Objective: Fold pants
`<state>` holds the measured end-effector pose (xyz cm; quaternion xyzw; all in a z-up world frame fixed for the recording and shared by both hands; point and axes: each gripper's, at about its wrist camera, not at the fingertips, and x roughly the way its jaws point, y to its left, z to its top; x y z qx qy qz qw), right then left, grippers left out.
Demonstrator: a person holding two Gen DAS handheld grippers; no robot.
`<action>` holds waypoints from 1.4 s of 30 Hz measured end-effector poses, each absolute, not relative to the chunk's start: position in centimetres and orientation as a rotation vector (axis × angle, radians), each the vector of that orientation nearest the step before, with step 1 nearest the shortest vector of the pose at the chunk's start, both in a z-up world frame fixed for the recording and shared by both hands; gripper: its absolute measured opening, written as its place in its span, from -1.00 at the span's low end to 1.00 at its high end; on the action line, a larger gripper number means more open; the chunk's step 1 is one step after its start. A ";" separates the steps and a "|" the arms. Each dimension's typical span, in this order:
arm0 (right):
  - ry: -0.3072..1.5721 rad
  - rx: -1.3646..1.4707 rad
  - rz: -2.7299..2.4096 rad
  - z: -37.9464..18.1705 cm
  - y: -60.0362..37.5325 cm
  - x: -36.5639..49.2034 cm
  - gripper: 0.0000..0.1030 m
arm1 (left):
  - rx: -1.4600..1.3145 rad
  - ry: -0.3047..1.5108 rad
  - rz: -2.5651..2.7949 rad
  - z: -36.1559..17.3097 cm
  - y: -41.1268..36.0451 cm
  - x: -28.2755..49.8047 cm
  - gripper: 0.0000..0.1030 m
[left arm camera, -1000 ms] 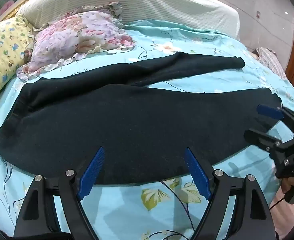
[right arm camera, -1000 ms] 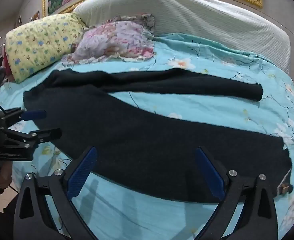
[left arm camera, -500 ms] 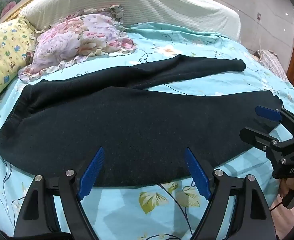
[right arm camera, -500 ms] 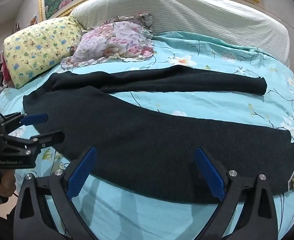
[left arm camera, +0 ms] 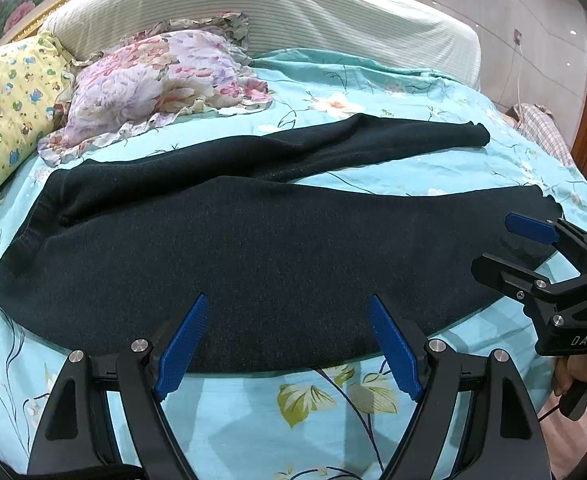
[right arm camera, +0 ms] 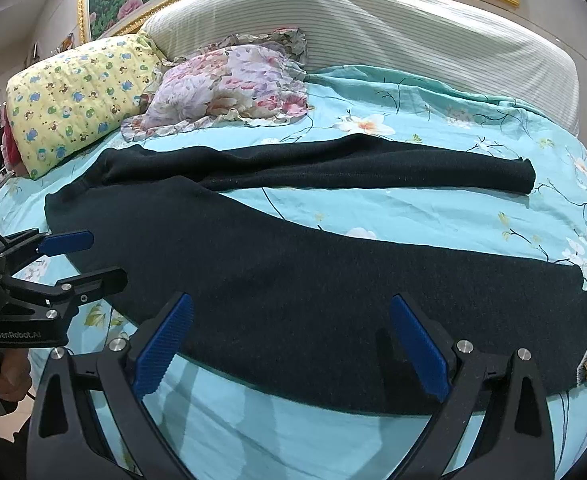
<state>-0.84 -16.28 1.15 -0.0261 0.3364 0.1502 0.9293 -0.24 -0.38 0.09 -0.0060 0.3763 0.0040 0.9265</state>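
Note:
Black pants [left arm camera: 253,248] lie spread flat on the bed, waist at the left and two legs running right in a V; they also show in the right wrist view [right arm camera: 313,280]. My left gripper [left arm camera: 289,344] is open and empty over the near edge of the near leg, toward the waist. My right gripper [right arm camera: 289,344] is open and empty over the near leg close to its cuff [right arm camera: 573,344]. Each gripper shows in the other's view, the right one [left arm camera: 509,244] and the left one [right arm camera: 89,258].
The bed has a turquoise flowered sheet [left arm camera: 393,184]. A floral pillow [left arm camera: 153,84] and a yellow patterned pillow [left arm camera: 1,100] lie at the head by the white padded headboard [left arm camera: 293,12]. The bed's near edge runs just below the grippers.
Both grippers have stayed open and drawn back and up slightly; the pants sit a little lower in both views. The pants have not moved on the bed.

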 end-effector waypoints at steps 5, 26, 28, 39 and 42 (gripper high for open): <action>0.688 -0.054 0.309 1.1 -16.3 -0.8 0.92 | -0.016 0.773 0.013 0.0 -0.3 -0.2 0.60; 0.688 -0.053 0.307 1.0 -16.1 -0.9 0.92 | -0.030 0.785 0.007 -0.3 -0.1 0.0 0.60; 0.688 -0.050 0.307 1.0 -16.1 -0.8 0.92 | -0.033 0.787 0.008 -0.3 -0.1 0.1 0.60; 0.687 -0.050 0.306 0.9 -16.1 -0.8 0.92 | -0.034 0.790 0.000 -0.4 -0.2 0.1 0.60; 0.687 -0.050 0.306 0.9 -16.1 -0.8 0.92 | -0.035 0.794 -0.005 -0.5 -0.3 0.1 0.60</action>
